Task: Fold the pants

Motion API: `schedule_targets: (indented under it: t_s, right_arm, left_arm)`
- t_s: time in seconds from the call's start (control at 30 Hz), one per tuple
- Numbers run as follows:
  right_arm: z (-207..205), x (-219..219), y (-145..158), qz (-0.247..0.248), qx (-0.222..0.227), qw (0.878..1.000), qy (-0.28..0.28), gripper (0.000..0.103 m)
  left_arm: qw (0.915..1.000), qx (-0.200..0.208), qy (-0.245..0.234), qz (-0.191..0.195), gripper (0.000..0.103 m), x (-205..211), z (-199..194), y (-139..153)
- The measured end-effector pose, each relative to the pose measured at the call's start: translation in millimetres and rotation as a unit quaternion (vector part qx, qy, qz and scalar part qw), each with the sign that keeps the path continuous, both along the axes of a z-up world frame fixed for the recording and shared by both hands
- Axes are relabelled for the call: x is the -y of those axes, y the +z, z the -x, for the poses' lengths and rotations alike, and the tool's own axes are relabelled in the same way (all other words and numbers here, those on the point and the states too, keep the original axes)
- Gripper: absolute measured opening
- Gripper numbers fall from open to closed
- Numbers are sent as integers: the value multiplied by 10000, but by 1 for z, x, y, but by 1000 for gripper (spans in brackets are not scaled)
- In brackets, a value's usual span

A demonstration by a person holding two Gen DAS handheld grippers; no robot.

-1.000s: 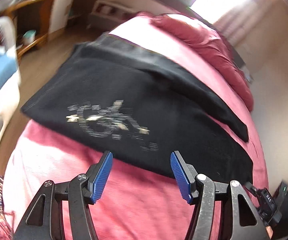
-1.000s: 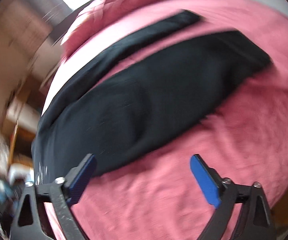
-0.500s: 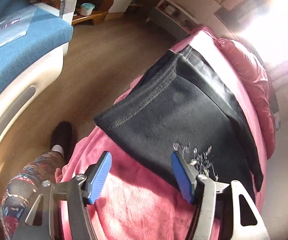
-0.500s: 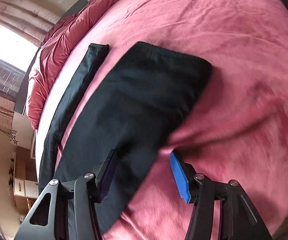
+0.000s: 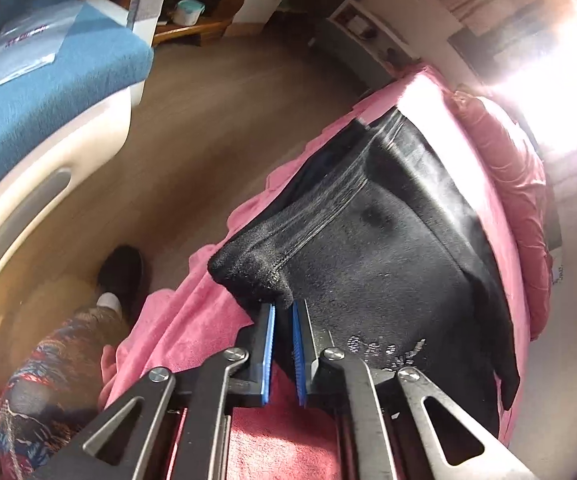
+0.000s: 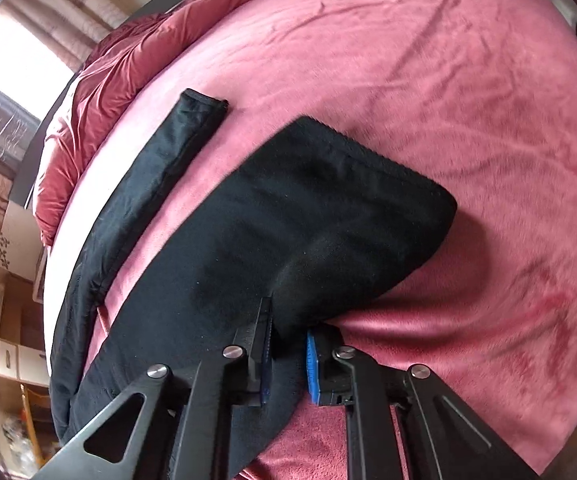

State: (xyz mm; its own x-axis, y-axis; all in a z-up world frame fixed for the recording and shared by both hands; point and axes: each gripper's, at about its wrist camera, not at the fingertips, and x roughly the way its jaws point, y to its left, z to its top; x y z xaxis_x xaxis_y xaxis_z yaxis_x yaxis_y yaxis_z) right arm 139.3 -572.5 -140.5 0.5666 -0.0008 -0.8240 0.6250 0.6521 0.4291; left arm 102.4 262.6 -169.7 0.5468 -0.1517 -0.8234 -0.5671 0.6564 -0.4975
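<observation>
Black pants [image 5: 388, 248] lie spread on a pink bed. In the left wrist view my left gripper [image 5: 283, 310] is shut on the near waistband corner, which bunches up above the blue pads. A silver print [image 5: 384, 350] shows on the fabric to the right. In the right wrist view my right gripper [image 6: 288, 336] is shut on the near edge of one pant leg [image 6: 328, 216], close to its hem; the fabric rises between the pads. The other leg [image 6: 160, 160] lies flat farther off.
The pink blanket [image 6: 468, 100] covers the bed, with a bunched red duvet [image 6: 100, 64] at the far side. A blue and white chair [image 5: 48, 92] stands on the wooden floor [image 5: 208, 128] left of the bed. A person's patterned leg and dark shoe [image 5: 122, 272] are beside the bed edge.
Both grippers were open above the pants. They have come down to the fabric edges and closed, the left on the waistband corner, the right on the leg edge.
</observation>
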Motion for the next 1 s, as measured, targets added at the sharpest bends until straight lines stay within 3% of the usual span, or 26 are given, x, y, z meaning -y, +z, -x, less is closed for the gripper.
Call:
schedule_targets:
  t_s: [0.47, 0.67, 0.83, 0.87, 0.93, 1.0]
  right_arm:
    - [46, 7, 17, 203, 23, 9998, -79, 12]
    - [72, 15, 5, 241, -260, 9992, -189, 12]
    - [81, 17, -8, 245, -460, 9984, -203, 12]
    - [80, 17, -8, 232, -459, 9985, -207, 14]
    - [80, 17, -2, 274, -436, 9984, -227, 21]
    - [80, 17, 5, 510, -536, 9970, -214, 49]
  left_arm:
    - [9991, 248, -278, -204, 6, -6, 44, 41]
    - [9987, -13, -430, -275, 6, -3, 56, 33]
    - [9968, -498, -521, -341, 10, -1, 50, 15]
    - [9965, -530, -516, -382, 10, -2, 49, 16]
    - [9961, -534, -443, -553, 22, -4, 50, 23]
    - [9968, -436, -319, -596, 25, -13, 52, 36]
